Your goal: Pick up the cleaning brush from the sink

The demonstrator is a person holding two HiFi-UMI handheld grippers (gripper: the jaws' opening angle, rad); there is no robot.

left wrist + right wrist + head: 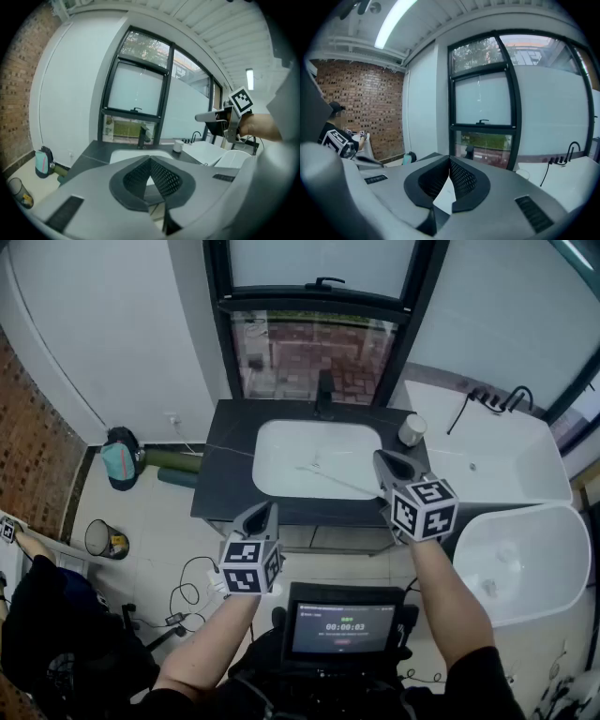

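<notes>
Nearest the wearer, a small black monitor (342, 629) sits below both forearms. The left gripper (266, 512), grey with black mesh pads, has its jaws pressed together with nothing between them and is held short of the desk's front edge. The right gripper (382, 459), of the same build, is likewise closed and empty; in the head view its tip shows against the right edge of the white rectangular sink basin (281, 474). The basin is set in a dark stone desk (220, 474). The cleaning brush (330, 480), a thin pale long-handled item, lies inside the basin, slanting from the centre toward the near right corner; its head cannot be made out. Beyond are a white cup (411, 430) on the desk at the basin's far right, a black tap (324, 392) at the rear rim, and a black-framed window (319, 304). Assessment: this is the approach stage, with no contact yet. The right gripper is the better placed. It should spread its jaws before descending, tip more steeply into the basin, set the jaws across the slim handle rather than along it, and close near the handle's middle so it does not pivot. Risk: a handle lying flat on smooth ceramic leaves little room beneath, so the pads may skid it away.
</notes>
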